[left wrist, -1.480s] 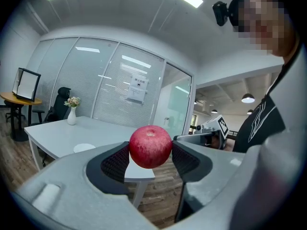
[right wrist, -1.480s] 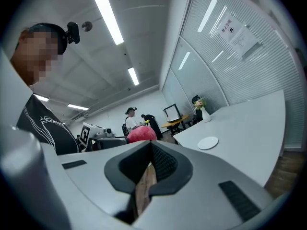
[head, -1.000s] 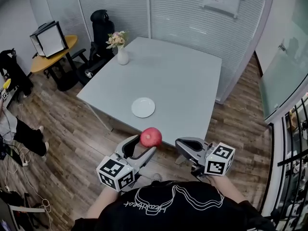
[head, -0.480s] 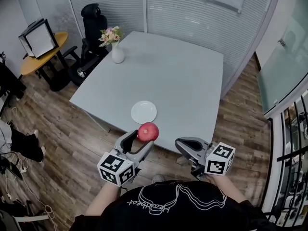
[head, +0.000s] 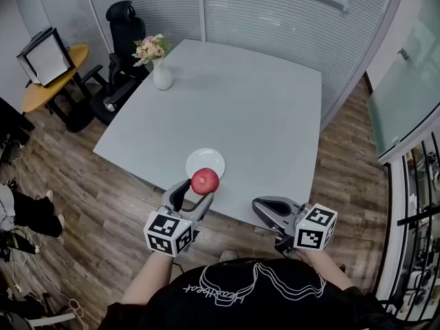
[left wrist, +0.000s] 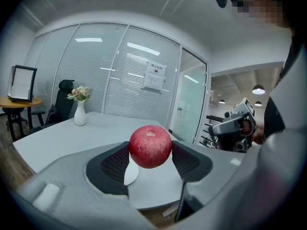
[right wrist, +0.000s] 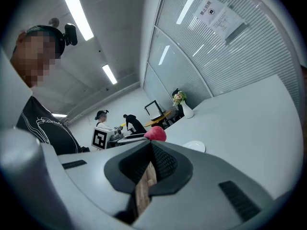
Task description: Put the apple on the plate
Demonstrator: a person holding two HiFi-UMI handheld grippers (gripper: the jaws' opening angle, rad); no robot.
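A red apple (head: 205, 181) is clamped between the pads of my left gripper (head: 194, 190), which is shut on it. In the head view the apple hangs over the near edge of the white plate (head: 204, 161), which lies close to the front edge of the grey table (head: 247, 115). The left gripper view shows the apple (left wrist: 150, 146) between the dark pads, with a sliver of the plate (left wrist: 131, 173) below it. My right gripper (head: 257, 207) is off the table's front edge, to the right of the apple, shut and holding nothing. Its view shows the apple (right wrist: 155, 133) and the plate (right wrist: 194, 146) ahead.
A white vase of flowers (head: 161, 74) stands at the table's far left corner. A black office chair (head: 122, 29) and a round wooden side table (head: 48, 81) are beyond it. Glass partitions with blinds (head: 275, 12) close off the back, and the floor (head: 124, 198) is wood.
Both grippers have moved forward toward the table. The left one has carried the apple from off the front edge to above the plate's near rim.
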